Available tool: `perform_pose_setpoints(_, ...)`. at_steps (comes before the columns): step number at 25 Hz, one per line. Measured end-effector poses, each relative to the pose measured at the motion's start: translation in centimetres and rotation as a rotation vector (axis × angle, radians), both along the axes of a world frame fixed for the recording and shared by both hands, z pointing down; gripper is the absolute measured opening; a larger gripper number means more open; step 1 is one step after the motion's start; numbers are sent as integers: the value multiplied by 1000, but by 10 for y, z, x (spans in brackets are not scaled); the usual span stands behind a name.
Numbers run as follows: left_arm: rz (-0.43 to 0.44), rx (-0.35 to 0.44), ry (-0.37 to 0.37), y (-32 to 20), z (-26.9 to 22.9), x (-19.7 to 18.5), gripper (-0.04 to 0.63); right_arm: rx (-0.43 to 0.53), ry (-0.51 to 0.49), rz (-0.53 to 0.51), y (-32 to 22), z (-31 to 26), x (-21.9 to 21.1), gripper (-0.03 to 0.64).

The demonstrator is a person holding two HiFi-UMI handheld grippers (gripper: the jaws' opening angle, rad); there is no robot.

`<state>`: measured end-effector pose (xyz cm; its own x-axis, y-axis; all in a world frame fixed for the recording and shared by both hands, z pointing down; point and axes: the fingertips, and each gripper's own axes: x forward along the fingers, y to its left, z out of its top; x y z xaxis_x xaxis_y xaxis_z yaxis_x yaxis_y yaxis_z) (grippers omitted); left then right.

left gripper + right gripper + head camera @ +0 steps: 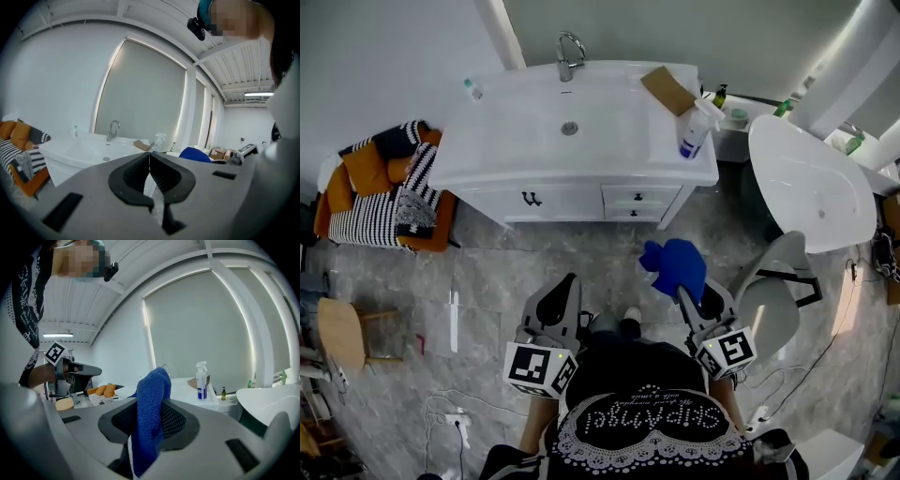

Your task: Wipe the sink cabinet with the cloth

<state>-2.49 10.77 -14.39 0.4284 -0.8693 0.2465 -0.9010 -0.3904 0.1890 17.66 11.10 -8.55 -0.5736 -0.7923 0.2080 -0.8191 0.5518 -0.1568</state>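
Rough blue terry cloth [150,413]; glossy white sink cabinet [572,150]; chrome faucet [569,54].

cloth [675,265] blue | sink cabinet [572,202] white | couch [356,228] black-white stripes, orange | floor [487,277] grey marbled

We identify the left hand-held gripper [569,284] and the right hand-held gripper [684,294] as matching units. Each has a smooth light-grey shell that widens toward the handle, two jaws lined with textured black pads [133,174], a dark rectangular slot on either side of the shell, and at its rear a white cube [539,367] printed with black square markers. We record the person's clothing as a black top [628,389] with a white lace-patterned band along its edge and white dotted lettering set above that band.
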Motion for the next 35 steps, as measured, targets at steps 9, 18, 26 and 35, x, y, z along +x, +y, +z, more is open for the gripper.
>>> perform_pose_setpoints(9, -24, 24, 3, 1, -11, -32, 5, 12, 1, 72, 5, -11, -14, 120)
perform_pose_setpoints(18, 9, 18, 3, 8, -13, -55, 5, 40, 30, 130, 11, -23, -25, 120)
perform_pose_setpoints(26, 31, 25, 15, 10, -15, -65, 5, 26, 67, 156, 19, -21, -34, 120)
perform_pose_setpoints(35, 16, 28, 15, 21, -14, -95, 5, 16, 67, 127, 27, -20, -66, 120)
